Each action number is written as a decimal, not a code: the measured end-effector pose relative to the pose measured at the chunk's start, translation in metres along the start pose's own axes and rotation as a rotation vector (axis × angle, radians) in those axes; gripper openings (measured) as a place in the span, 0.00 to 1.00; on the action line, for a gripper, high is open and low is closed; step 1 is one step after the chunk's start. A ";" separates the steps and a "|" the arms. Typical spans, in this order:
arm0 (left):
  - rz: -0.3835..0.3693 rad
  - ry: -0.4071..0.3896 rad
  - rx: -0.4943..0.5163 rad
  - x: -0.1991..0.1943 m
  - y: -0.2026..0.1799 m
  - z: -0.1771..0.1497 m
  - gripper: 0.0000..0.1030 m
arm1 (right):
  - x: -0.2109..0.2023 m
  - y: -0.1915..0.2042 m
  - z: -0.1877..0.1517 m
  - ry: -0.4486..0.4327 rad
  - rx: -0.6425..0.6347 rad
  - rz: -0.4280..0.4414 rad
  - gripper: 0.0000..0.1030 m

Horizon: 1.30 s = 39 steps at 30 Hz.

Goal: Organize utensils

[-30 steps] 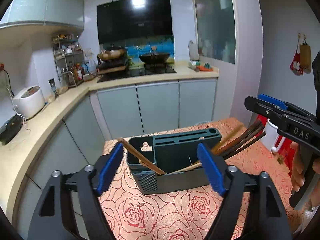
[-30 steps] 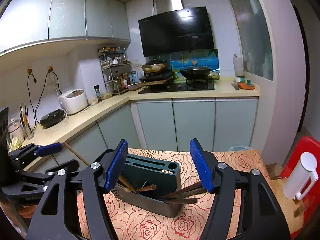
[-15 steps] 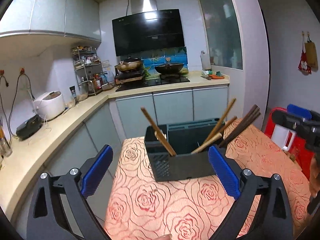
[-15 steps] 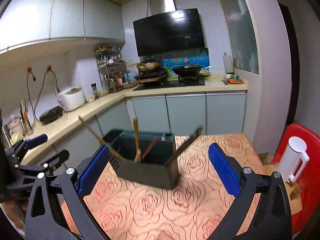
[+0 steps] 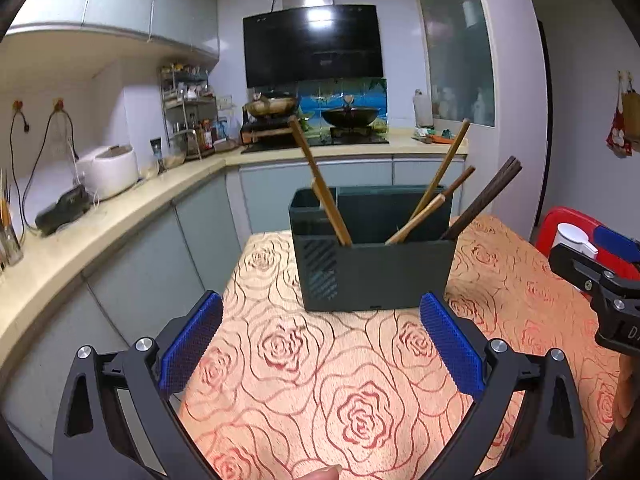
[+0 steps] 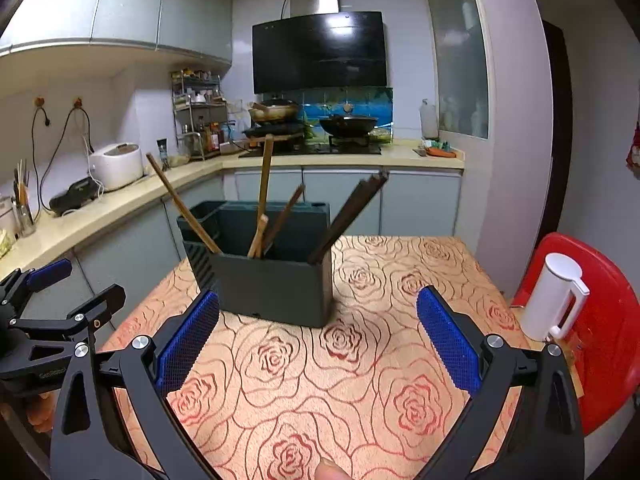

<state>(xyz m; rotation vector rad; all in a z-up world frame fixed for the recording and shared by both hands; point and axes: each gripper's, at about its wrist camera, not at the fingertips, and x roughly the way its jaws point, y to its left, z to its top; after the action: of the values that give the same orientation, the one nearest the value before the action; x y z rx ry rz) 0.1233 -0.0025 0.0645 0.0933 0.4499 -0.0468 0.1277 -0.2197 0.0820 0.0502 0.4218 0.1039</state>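
The dark utensil holder [image 5: 372,256] stands upright on the rose-patterned desk [image 5: 320,380], toward its far edge, with wooden chopsticks [image 5: 326,196] and darker ones [image 5: 484,200] leaning out of it. A second ago both pairs of fingers framed the holder closely; now the left gripper [image 5: 320,344] and the right gripper [image 6: 318,344] have drawn back toward the near edge, well apart from it. Both have just been opening and now stand spread wide, with nothing between their blue fingers [image 6: 188,340].
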 end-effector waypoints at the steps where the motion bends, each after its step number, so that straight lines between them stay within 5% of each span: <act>1: -0.001 0.005 -0.012 0.000 0.001 -0.003 0.93 | 0.000 0.000 -0.003 0.005 -0.001 -0.002 0.93; 39: -0.005 0.002 -0.016 -0.010 -0.003 -0.015 0.93 | -0.002 0.011 -0.022 0.046 -0.004 0.010 0.93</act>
<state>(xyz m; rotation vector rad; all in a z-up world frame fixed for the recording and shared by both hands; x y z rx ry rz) 0.1078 -0.0035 0.0552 0.0769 0.4525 -0.0485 0.1159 -0.2078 0.0631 0.0459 0.4672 0.1154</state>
